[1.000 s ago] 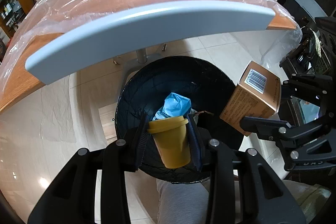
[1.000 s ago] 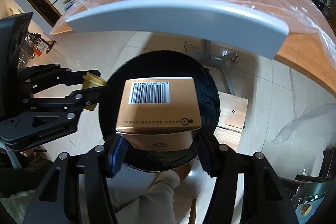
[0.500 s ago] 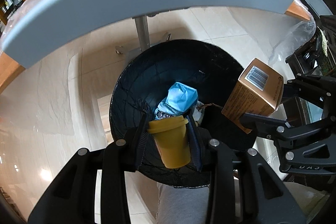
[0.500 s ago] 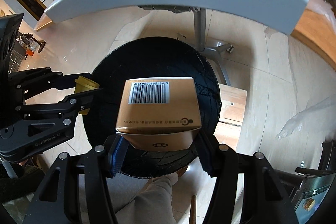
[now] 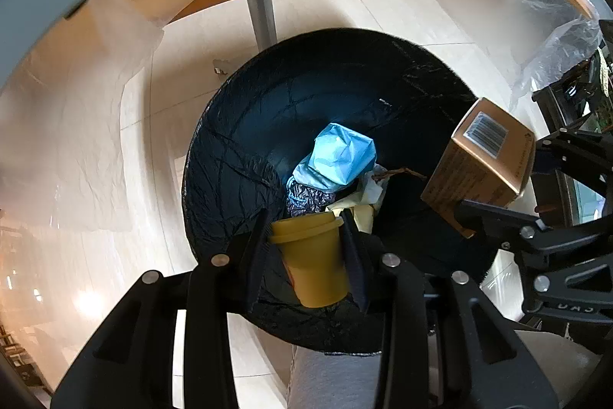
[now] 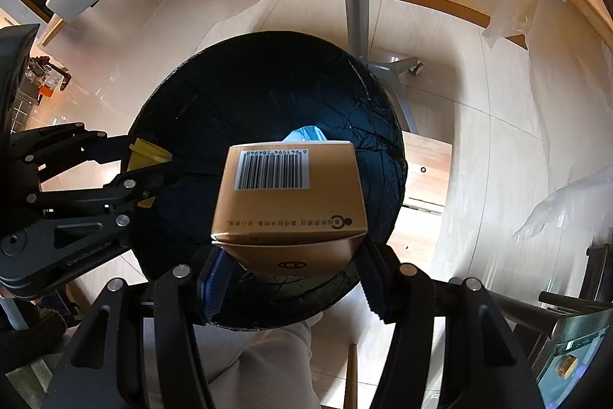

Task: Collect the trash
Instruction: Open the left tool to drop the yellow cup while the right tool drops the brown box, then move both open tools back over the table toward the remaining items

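Pale glossy floor tiles (image 5: 95,148) carry everything here. A round bin lined with a black bag (image 5: 245,156) stands on them, just in front of the table's grey metal leg (image 5: 262,14) and its wheeled foot (image 6: 398,64) (a caster shows at the tip). Beside the bin, towards the right in the right wrist view, a low wooden board (image 6: 425,179) lies flat on the tiles.
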The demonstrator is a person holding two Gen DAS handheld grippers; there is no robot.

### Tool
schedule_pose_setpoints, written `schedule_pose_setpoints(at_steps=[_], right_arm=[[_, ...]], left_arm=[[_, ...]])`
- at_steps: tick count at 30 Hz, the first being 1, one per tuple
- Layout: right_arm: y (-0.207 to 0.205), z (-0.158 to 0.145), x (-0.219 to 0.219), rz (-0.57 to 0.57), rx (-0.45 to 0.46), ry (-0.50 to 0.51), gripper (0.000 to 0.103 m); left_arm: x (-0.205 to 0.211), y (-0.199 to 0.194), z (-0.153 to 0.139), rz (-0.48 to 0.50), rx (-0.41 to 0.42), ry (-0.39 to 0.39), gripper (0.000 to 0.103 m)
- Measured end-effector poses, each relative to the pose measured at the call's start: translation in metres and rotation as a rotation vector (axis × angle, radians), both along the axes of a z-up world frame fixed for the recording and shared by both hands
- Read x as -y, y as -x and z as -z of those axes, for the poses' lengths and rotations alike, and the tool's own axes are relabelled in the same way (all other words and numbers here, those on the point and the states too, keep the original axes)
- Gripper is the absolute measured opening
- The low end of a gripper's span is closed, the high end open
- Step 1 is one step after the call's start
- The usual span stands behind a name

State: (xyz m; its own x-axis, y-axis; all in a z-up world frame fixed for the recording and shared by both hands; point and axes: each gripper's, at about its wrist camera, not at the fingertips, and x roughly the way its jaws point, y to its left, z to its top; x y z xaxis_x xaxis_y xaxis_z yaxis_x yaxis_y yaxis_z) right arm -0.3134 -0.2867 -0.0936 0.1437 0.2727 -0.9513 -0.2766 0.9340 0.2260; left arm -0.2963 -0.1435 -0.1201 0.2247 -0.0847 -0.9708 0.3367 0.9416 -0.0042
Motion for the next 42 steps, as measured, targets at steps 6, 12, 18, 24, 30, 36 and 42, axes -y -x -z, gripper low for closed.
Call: schedule_pose_setpoints(at_steps=[6, 12, 18, 24, 30, 36, 42], right_arm=[[-0.006, 0.002, 0.0, 0.005, 0.002, -0.004, 0.057], [-0.002, 0.003, -0.003, 0.006, -0.005, -0.001, 0.057], [-0.001, -0.001, -0.004, 0.016, -0.004, 0.0, 0.058], [-0.001, -0.002, -0.001, 0.033, -0.004, -0.001, 0.067], [0.005, -0.014, 0.007, 0.043, 0.033, -0.002, 0.075], [0.019, -0.062, 0.028, 0.055, 0.151, -0.041, 0.079], [0.028, -0.148, 0.036, 0.028, 0.418, -0.061, 0.096]], left_arm=[[0.0, -0.004, 0.005, -0.027, -0.008, 0.003, 0.038], [0.003, -0.005, 0.007, -0.035, -0.006, 0.003, 0.038], [0.003, -0.005, 0.009, -0.042, -0.014, -0.002, 0.038], [0.001, -0.009, 0.009, -0.065, -0.017, -0.014, 0.058], [-0.007, -0.008, 0.0, -0.095, 0.001, 0.014, 0.061], [-0.021, 0.004, -0.038, -0.087, 0.071, 0.081, 0.065], [-0.025, 0.027, -0.118, -0.002, 0.275, 0.185, 0.086]])
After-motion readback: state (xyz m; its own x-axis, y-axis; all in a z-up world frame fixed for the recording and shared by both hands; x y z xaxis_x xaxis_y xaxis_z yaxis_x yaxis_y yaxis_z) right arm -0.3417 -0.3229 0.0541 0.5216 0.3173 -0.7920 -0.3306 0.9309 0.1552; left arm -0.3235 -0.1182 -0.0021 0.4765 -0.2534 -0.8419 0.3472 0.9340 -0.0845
